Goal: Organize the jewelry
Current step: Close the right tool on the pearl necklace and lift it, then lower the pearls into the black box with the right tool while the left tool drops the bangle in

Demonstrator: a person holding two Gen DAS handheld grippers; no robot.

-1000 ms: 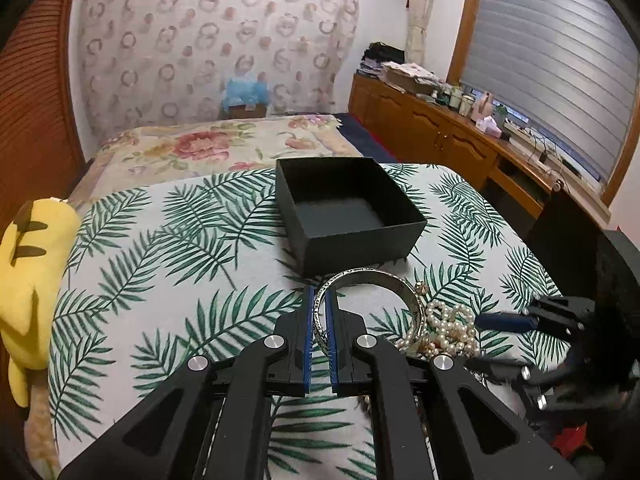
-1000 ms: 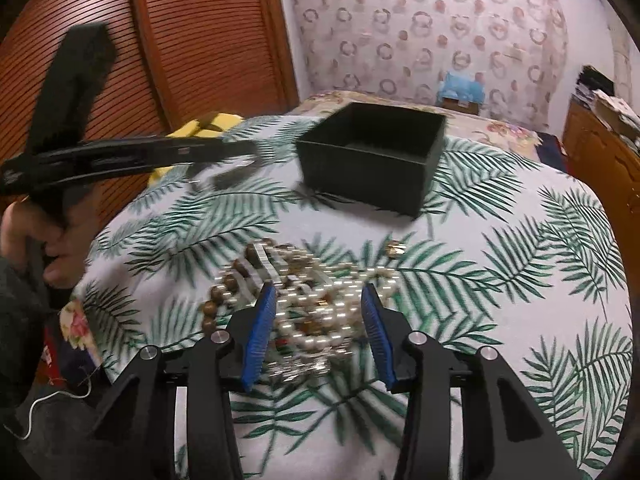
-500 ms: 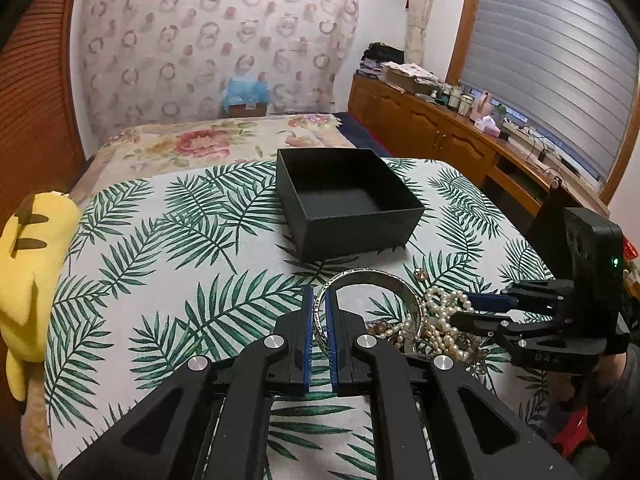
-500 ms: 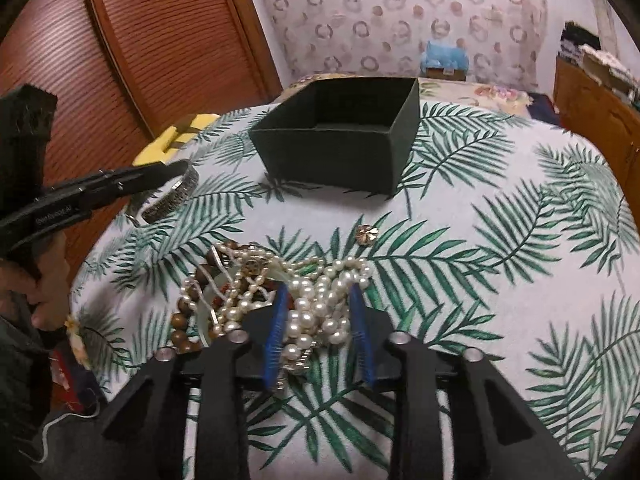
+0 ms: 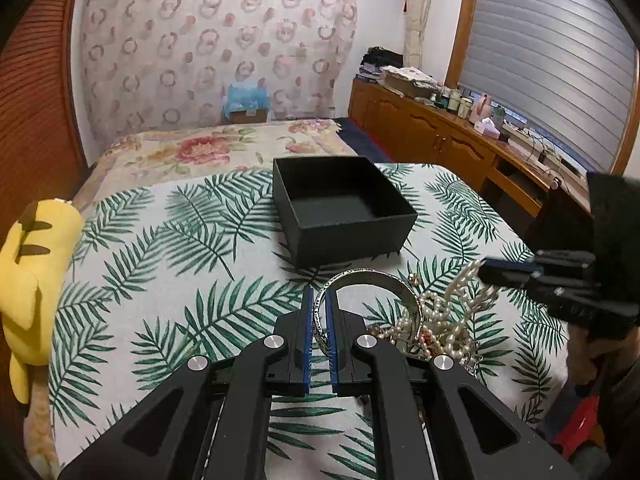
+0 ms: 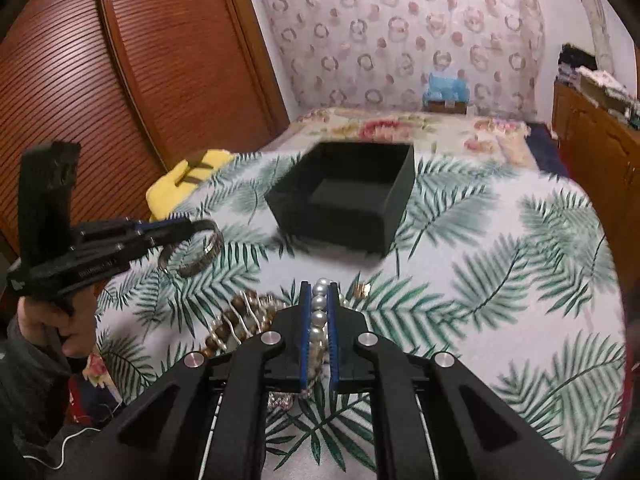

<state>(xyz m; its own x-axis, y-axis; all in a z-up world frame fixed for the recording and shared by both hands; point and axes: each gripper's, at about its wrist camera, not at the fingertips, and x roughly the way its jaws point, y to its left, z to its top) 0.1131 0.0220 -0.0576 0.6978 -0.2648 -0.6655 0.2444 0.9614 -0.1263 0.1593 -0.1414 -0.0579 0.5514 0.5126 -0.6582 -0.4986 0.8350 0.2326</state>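
Observation:
My left gripper (image 5: 320, 300) is shut on a silver bangle (image 5: 372, 280) and holds it above the palm-leaf cloth, short of the open black box (image 5: 344, 208). It also shows in the right wrist view (image 6: 188, 228) with the bangle (image 6: 192, 254). My right gripper (image 6: 319, 290) is shut on a pearl necklace (image 6: 319, 304), lifting it off the jewelry pile (image 6: 240, 320). In the left wrist view the right gripper (image 5: 492, 272) has pearls (image 5: 460, 284) hanging from it over the pile (image 5: 436, 328). The box (image 6: 344, 200) looks empty.
A yellow plush toy (image 5: 28, 280) lies at the left edge of the table. A small gold piece (image 6: 362, 290) lies on the cloth near the pile. A floral bed (image 5: 208, 148) is behind the table, and a wooden sideboard (image 5: 460, 148) at right.
My right gripper closed on the pearl necklace and lifted it up off the pile. My left gripper stayed shut on the bangle and barely moved.

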